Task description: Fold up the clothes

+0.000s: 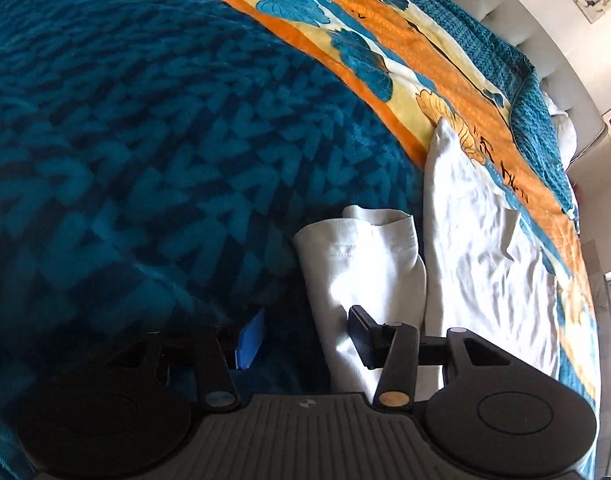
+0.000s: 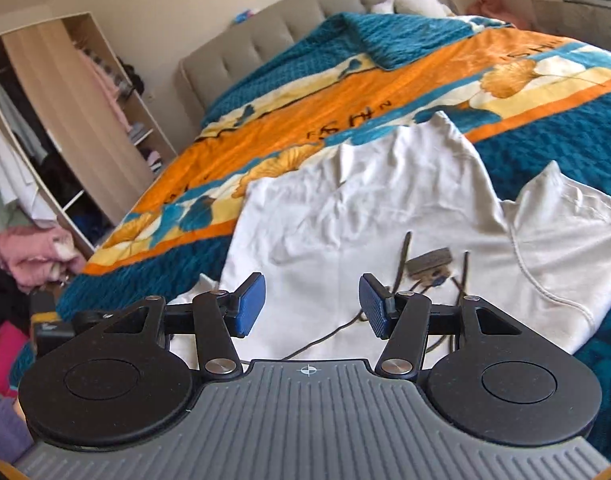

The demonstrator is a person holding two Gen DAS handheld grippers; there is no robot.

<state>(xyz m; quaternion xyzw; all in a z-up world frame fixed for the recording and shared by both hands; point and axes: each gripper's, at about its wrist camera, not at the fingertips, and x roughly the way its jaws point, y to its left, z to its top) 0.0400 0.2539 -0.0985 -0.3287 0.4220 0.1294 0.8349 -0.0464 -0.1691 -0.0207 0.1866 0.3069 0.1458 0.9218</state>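
Observation:
A white hoodie lies spread on the bed, its hood at the right. In the left wrist view its body lies at the right and a sleeve lies beside it. My left gripper is open low over the sleeve, whose lower part runs between the fingers without being clamped. My right gripper is open and empty above the hoodie's near edge. The shadow of a gripper falls on the hoodie.
The bed carries a teal blanket with an orange flowered band. A padded headboard stands behind. An open wardrobe and piles of clothes stand to the left of the bed.

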